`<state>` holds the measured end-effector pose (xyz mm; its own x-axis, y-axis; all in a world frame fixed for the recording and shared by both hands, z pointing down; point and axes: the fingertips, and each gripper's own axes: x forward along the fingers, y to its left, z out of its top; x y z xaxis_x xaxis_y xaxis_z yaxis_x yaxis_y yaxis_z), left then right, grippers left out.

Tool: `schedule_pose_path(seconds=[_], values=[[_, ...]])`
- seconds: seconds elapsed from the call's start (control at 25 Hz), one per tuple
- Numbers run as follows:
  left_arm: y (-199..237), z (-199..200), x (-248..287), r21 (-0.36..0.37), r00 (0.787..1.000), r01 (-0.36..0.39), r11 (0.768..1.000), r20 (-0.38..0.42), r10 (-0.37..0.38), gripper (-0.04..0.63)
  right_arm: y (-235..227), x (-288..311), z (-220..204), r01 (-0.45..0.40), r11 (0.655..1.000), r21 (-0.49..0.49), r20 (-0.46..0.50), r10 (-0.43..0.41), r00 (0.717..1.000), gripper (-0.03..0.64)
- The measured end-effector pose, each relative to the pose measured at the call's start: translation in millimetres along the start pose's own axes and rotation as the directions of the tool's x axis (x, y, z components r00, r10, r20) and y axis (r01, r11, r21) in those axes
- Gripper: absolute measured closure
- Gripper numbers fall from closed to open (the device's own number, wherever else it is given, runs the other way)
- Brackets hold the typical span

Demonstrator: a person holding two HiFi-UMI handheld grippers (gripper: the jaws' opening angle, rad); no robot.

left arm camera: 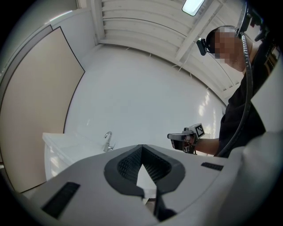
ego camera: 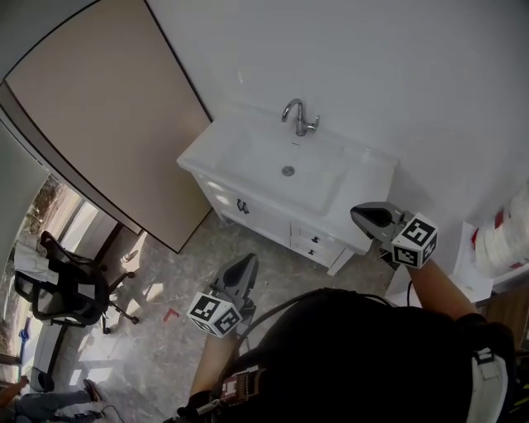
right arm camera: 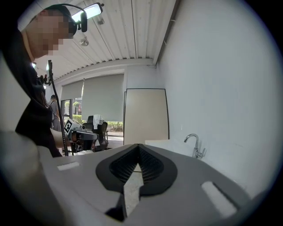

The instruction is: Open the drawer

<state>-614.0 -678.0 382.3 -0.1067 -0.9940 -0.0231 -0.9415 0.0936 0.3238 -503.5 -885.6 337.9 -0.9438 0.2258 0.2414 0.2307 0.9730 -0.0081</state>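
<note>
left gripper (ego camera: 247, 263) and right gripper (ego camera: 359, 215) closed, empty; only head view shows drawers (ego camera: 313, 242) under the sink (ego camera: 205, 152).

Daylight floods in from the window (ego camera: 51, 216) at the head view's left, laying bright patches on the floor (ego camera: 157, 330), with dark shadow beside the chair (ego camera: 62, 289). The white wall (ego camera: 372, 66) and sink (ego camera: 198, 153) are evenly lit and nearly washed out, while the drawer (ego camera: 312, 240) front below sits in soft shade. All 3 views bow straight lines, and the 2 gripper views fall to black round their circular edges. A ceiling light (left arm camera: 193, 5) glares in the left gripper view, and the wall there shows pale sheen. The left tongs (left arm camera: 141, 148) and right tongs (right arm camera: 138, 148) loom swollen by the wide lens, their dark pads in shadow.
</note>
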Motion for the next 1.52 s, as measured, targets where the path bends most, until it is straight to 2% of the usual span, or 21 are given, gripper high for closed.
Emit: schedule_pose_path(seconds=[0.24, 0.44, 0.72, 0.96, 1.12, 1.24, 1.36, 1.44, 1.52], values=[[24, -4, -24, -0.001, 0.992, -0.128, 0.992, 0.015, 0.128, 0.596, -8, 35, 4, -0.09, 0.996, -0.002, 0.004, 0.09, 0.996, 0.62], [14, -8, -17, 0.014, 0.973, -0.229, 0.973, 0.037, 0.228, 0.595, -27, 47, 6, -0.201, 0.979, -0.024, 0.026, 0.201, 0.979, 0.62], [-30, -10, 42, 0.025, 0.929, -0.363, 0.931, 0.088, 0.36, 0.595, -95, 25, 13, -0.325, 0.942, -0.087, 0.064, 0.331, 0.941, 0.62], [-72, -30, 112, -0.022, 0.897, -0.428, 0.903, 0.113, 0.428, 0.595, -151, 1, 7, -0.425, 0.897, -0.119, 0.05, 0.433, 0.9, 0.62], [-97, -50, 130, -0.052, 0.872, -0.479, 0.876, 0.088, 0.482, 0.595, -168, -7, -7, -0.488, 0.867, -0.101, 0.044, 0.494, 0.868, 0.62], [-103, -59, 125, -0.066, 0.841, -0.534, 0.843, 0.056, 0.537, 0.595, -168, -4, -15, -0.528, 0.844, -0.097, 0.047, 0.533, 0.845, 0.62], [-102, -75, 117, -0.044, 0.816, -0.578, 0.815, -0.002, 0.579, 0.595, -162, 3, -33, -0.554, 0.829, -0.074, 0.034, 0.558, 0.829, 0.62], [-97, -83, 113, -0.041, 0.812, -0.583, 0.811, -0.025, 0.583, 0.595, -153, 9, -45, -0.565, 0.823, -0.053, 0.021, 0.567, 0.824, 0.62], [-92, -87, 106, -0.062, 0.821, -0.571, 0.819, -0.027, 0.57, 0.595, -137, 17, -53, -0.57, 0.82, -0.042, 0.008, 0.571, 0.821, 0.62]])
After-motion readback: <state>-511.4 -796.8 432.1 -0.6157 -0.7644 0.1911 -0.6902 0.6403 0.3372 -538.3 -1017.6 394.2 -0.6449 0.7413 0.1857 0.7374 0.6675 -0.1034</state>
